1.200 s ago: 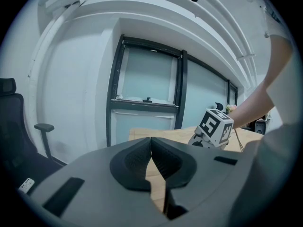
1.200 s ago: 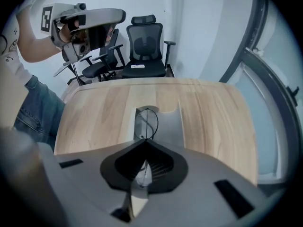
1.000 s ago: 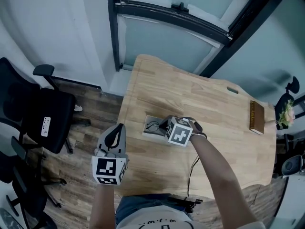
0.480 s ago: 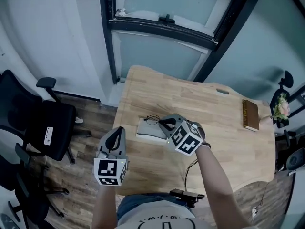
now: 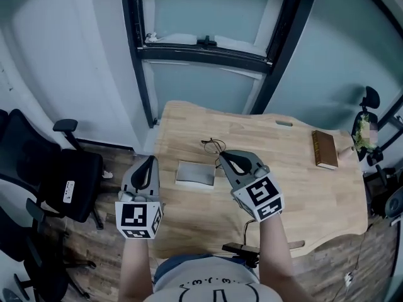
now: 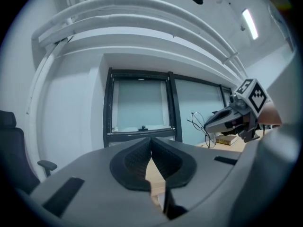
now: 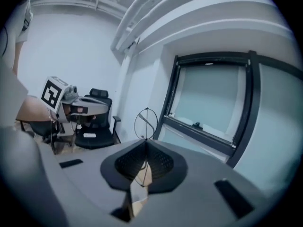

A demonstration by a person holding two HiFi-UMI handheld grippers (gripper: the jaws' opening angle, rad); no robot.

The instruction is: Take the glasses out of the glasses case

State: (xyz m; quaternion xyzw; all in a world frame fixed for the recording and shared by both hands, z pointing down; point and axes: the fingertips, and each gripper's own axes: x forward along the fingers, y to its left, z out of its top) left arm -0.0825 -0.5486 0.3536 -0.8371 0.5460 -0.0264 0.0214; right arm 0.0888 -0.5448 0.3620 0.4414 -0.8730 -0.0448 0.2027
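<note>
The thin wire-framed glasses hang in the air above the wooden table, with my right gripper shut on them. In the right gripper view one round lens sticks up just past the shut tips. The grey glasses case lies flat on the table, below and left of the glasses. My left gripper is held up over the table's left edge, left of the case, jaws together and empty. The left gripper view shows its shut tips and, at the right, the right gripper with the glasses.
A brown book lies at the table's far right, with a plant beyond it. A black office chair stands to the left on the wooden floor. A cable runs to a black device at the table's near edge.
My right gripper has risen from the case with the glasses and tipped up from pointing down towards level. The left gripper has also risen. The case stays on the table.
</note>
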